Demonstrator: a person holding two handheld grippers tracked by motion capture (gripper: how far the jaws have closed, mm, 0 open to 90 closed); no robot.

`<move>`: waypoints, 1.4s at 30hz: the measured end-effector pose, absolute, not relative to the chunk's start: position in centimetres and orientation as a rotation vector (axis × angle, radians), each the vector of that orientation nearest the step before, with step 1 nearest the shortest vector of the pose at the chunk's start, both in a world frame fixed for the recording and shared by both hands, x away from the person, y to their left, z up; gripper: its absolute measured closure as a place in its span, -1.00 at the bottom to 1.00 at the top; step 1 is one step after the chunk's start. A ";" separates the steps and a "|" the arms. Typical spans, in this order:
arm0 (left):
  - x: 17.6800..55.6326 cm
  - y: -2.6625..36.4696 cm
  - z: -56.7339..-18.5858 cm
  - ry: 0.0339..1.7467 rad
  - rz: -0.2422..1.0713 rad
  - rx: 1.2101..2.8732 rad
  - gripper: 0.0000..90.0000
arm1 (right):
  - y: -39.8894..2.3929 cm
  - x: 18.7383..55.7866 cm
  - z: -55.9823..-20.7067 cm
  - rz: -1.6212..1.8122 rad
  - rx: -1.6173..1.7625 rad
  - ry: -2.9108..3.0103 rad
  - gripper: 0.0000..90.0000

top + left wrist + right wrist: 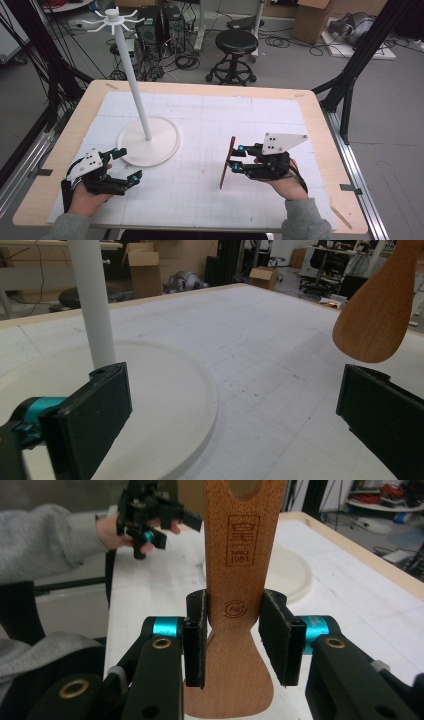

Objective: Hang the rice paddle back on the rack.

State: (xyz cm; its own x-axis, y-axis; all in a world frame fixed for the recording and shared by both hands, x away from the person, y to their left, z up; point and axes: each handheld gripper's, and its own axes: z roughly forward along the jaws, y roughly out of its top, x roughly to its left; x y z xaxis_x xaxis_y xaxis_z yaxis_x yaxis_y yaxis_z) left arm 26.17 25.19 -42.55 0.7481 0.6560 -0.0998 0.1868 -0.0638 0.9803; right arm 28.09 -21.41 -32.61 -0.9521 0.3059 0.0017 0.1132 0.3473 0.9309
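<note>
Right gripper (234, 640) clamps a wooden spatula (235, 580) at its neck, held upright over the table's (310, 125) right-centre. Left gripper (122, 167), jaws apart and empty, sits near the front-left corner beside the rack (148, 140). Risk: narrow edge grip; spatula could pivot or slip if tilted.

High view: above table (310, 130), facing forward-down. Gripper views: low, close, along own jaws. Shared: stand (149, 134) (165, 405) (295, 575), spatula (227, 164) (375, 315) (240, 580).

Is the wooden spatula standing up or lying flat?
Standing up: the wooden spatula stands on end, blade down on the table, with the right gripper around its neck.
</note>
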 end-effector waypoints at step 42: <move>26.2 25.3 -42.5 0.686 0.442 1.602 -0.96 | -16.8 33.4 -23.7 1.654 0.375 2.432 0.43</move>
